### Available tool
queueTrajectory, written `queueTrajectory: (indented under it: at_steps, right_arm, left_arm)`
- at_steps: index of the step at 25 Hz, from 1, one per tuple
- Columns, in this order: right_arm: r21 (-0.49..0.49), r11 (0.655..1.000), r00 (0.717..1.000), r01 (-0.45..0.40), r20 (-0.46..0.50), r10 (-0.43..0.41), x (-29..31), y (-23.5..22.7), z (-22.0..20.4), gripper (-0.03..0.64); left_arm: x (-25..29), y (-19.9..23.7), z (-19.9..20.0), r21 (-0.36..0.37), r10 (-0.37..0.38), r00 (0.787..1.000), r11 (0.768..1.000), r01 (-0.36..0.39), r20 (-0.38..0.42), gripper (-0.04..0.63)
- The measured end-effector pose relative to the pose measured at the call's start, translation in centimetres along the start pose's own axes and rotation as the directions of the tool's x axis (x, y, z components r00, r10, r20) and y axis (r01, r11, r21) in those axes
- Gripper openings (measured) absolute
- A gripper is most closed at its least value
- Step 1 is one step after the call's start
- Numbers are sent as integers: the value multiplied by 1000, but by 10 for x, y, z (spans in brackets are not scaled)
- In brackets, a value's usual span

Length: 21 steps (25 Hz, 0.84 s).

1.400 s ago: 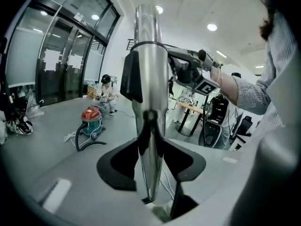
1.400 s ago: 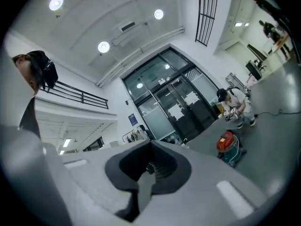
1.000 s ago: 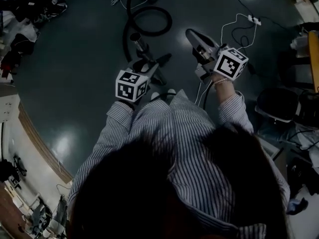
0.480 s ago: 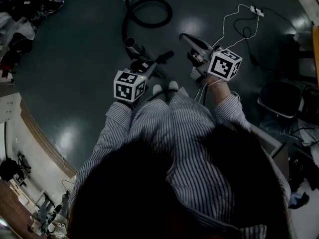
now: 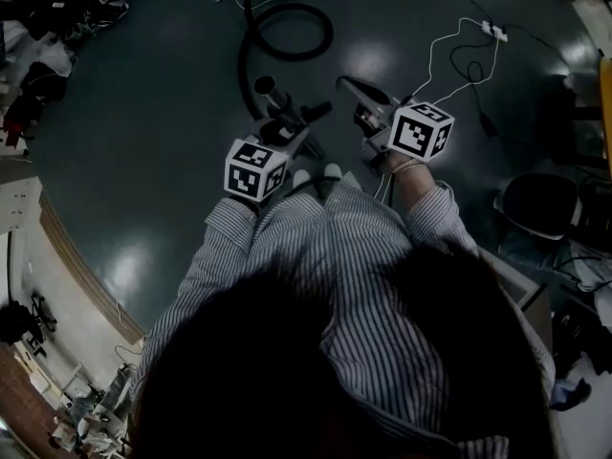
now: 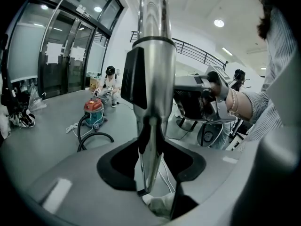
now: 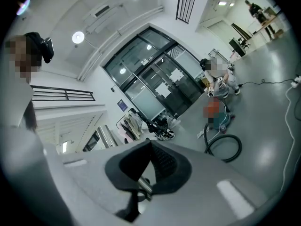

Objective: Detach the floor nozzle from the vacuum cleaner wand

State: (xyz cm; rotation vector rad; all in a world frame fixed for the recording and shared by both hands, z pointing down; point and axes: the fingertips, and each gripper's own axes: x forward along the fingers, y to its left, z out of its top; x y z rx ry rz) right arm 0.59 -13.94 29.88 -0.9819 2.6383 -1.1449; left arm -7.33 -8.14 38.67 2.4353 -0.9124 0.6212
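My left gripper (image 5: 287, 130) is shut on the silver wand (image 6: 151, 93), which runs up between its jaws with a black clip (image 6: 134, 74) on its side. In the head view the wand (image 5: 273, 96) points away from me with an open tube end. My right gripper (image 5: 346, 84) hangs to the right of the wand, jaws shut with nothing in them, apart from it. From the left gripper view the right gripper (image 6: 200, 98) shows beside the wand in a person's hand. I cannot make out the floor nozzle in any view.
The black hose (image 5: 287, 32) loops on the dark floor ahead and leads to a red and teal vacuum canister (image 6: 94, 111). A white cable with a power strip (image 5: 490, 32) lies at the right. My white shoes (image 5: 316, 173) stand just below the wand. A person crouches behind the canister.
My right gripper has sunk a little and come closer to the wand. The left gripper keeps its hold on the wand in much the same place.
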Motion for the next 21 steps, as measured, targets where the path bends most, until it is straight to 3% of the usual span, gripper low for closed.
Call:
queueTrajectory:
  at_steps: [21]
  right_arm:
    - [-88,996,999,26,-45,-30,-8,5,0,0]
  left_arm:
    - [4,-15,7,25,-42,999,999,42,9,175]
